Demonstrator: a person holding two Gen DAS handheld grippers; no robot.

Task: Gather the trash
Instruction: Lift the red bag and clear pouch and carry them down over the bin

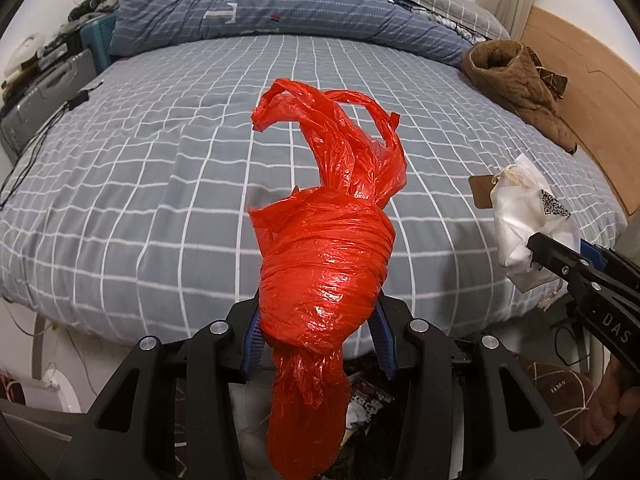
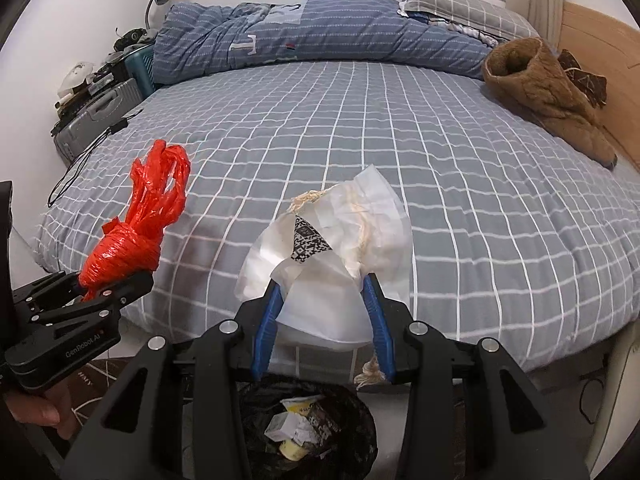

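Observation:
A twisted red plastic bag [image 1: 324, 264] sits clamped in my left gripper [image 1: 320, 320], which is shut on its wrapped middle; the loose handles stick up over the bed. From the right wrist view the same red plastic bag [image 2: 132, 236] and left gripper [image 2: 100, 292] appear at the left. My right gripper [image 2: 322, 304] is shut on a white paper bag [image 2: 332, 248] with a printed code square and string. That white paper bag [image 1: 528, 216] shows at the right of the left wrist view, in the right gripper [image 1: 560, 260]. A black-lined trash bin [image 2: 308, 424] stands below the right gripper, holding scraps.
A bed with a grey checked sheet [image 2: 360, 140] fills both views. A blue quilt [image 2: 300, 36] and pillow lie at its far end, a brown padded garment [image 2: 552, 96] at the right by the wooden headboard. Suitcases and clutter [image 2: 100, 104] stand at the left.

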